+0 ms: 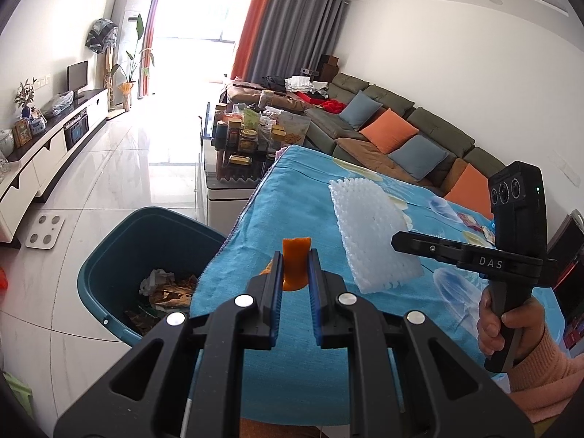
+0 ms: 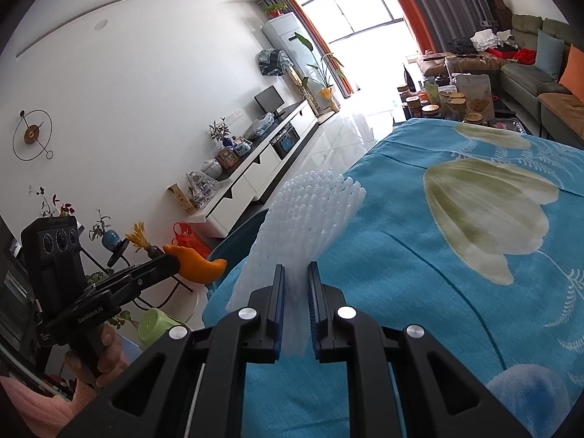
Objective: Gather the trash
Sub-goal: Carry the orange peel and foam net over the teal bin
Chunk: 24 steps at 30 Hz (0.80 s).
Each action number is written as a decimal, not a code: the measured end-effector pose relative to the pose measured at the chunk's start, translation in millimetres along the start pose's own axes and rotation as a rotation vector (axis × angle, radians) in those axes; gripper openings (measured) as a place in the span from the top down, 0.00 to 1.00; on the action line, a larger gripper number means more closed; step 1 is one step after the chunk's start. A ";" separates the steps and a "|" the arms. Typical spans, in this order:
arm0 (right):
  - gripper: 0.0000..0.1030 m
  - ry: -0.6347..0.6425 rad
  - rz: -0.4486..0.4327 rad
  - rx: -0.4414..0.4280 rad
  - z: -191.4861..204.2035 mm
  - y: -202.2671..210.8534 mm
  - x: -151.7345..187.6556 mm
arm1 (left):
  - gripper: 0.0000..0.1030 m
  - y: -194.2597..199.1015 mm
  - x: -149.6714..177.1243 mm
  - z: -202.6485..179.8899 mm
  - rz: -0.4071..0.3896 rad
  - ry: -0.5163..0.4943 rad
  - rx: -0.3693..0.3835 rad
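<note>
Above the near edge of the blue-draped surface (image 1: 299, 189): left tool (image 1: 295, 270) pinched narrow on a curl of orange peel (image 1: 295, 261), lifted clear of the cloth. Just left and below, on the floor, a teal bin (image 1: 109, 255) with crumpled paper and wrappers already inside. Beside it, over the same edge, right tool (image 2: 295, 292) closed on a sheet of white foam netting (image 2: 314, 215), most of the sheet lying along the cloth and partly overhanging toward the bin side. Farther along the cloth in the left wrist view, a few small wrappers (image 1: 471, 221) near the sofa side, not yet collected.

Step in hand, judging by this: carry-to-bin, both pieces gripped, neither dropped yet. Next move likely calls for swinging the peel left until squarely over the bin mouth, then opening; peel small and light, so a short drop should do. Foam sheet broad and floppy, gripped at one end only; probably needs lifting high enough to clear the edge, and may catch on the bin rim unless lowered end-first.
</note>
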State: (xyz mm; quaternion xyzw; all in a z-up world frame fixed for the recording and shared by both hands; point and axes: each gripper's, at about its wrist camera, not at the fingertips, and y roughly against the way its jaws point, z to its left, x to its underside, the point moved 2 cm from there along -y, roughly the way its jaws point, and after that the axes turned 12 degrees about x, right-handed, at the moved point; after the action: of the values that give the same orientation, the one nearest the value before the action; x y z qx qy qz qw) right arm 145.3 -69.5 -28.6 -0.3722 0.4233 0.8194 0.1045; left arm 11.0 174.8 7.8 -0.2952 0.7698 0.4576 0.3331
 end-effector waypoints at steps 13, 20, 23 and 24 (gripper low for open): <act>0.89 0.024 0.021 -0.021 12.1 -12.2 -5.3 | 0.87 5.8 -5.4 16.6 -0.019 0.020 -0.036; 0.89 0.031 0.033 -0.035 18.6 -19.1 -10.5 | 0.87 6.5 -6.1 26.8 -0.023 0.037 -0.058; 0.89 0.043 0.037 -0.035 24.6 -22.8 -14.3 | 0.87 5.9 -7.6 31.1 -0.024 0.043 -0.069; 0.89 0.046 0.039 -0.036 26.2 -24.1 -15.1 | 0.87 5.9 -8.1 32.2 -0.025 0.045 -0.074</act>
State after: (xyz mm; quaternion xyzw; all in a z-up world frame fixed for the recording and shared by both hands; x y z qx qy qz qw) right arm 154.0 -32.1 -23.3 -0.3845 0.4180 0.8199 0.0723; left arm 19.3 207.4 5.6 -0.3268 0.7560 0.4747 0.3103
